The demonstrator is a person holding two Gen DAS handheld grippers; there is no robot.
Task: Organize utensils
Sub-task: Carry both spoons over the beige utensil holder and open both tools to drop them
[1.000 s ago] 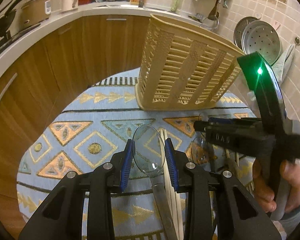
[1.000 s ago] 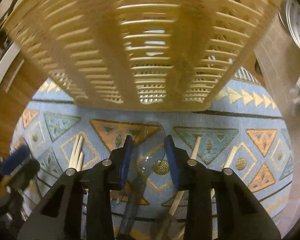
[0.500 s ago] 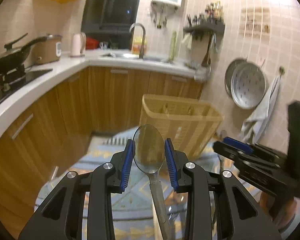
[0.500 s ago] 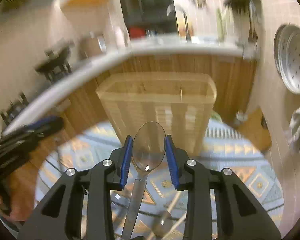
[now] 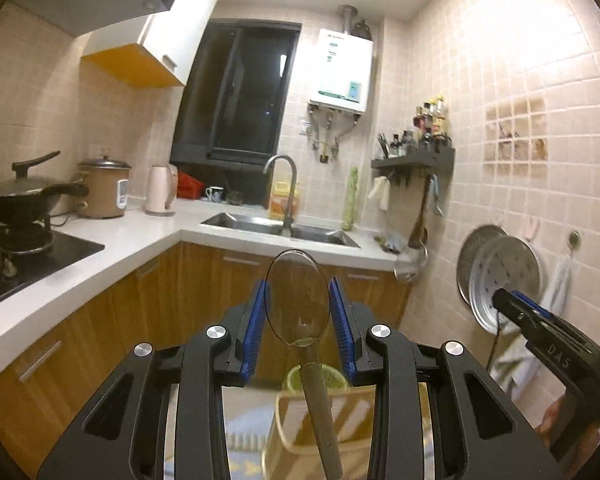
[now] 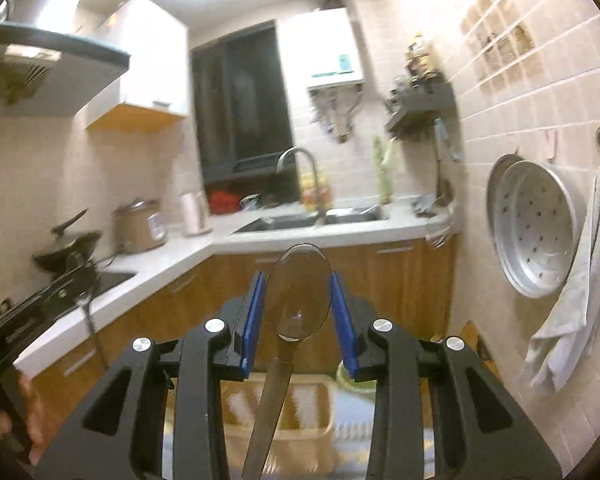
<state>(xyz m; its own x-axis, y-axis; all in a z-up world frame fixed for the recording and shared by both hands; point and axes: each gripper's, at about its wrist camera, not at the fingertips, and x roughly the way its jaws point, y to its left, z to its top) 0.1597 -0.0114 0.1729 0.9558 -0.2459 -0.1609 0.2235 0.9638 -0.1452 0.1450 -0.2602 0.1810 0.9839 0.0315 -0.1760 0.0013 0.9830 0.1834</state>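
Observation:
My left gripper (image 5: pixel 298 312) is shut on a clear plastic spoon (image 5: pixel 298 300), bowl up between the blue pads, handle running down. My right gripper (image 6: pixel 298 312) is shut on a second clear plastic spoon (image 6: pixel 300 300), held the same way. Both are raised high and face the kitchen. The beige slotted utensil basket (image 5: pixel 300 428) stands below, seen between the left gripper's arms; it also shows in the right wrist view (image 6: pixel 308 420). The right gripper shows at the right edge of the left wrist view (image 5: pixel 540 324). The left gripper shows at the left edge of the right wrist view (image 6: pixel 40 304).
A white L-shaped counter (image 5: pixel 148 236) with wooden cabinets carries a wok (image 5: pixel 20 196), rice cooker (image 5: pixel 104 188) and sink (image 5: pixel 280 228). Metal steamer trays (image 5: pixel 504 276) and a towel (image 6: pixel 572 300) hang on the tiled right wall. A green bin (image 5: pixel 336 378) sits behind the basket.
Both grippers, each gripping a spoon, have lifted off the patterned cloth and tilted up. The basket has dropped from filling the views to the bottom of them.

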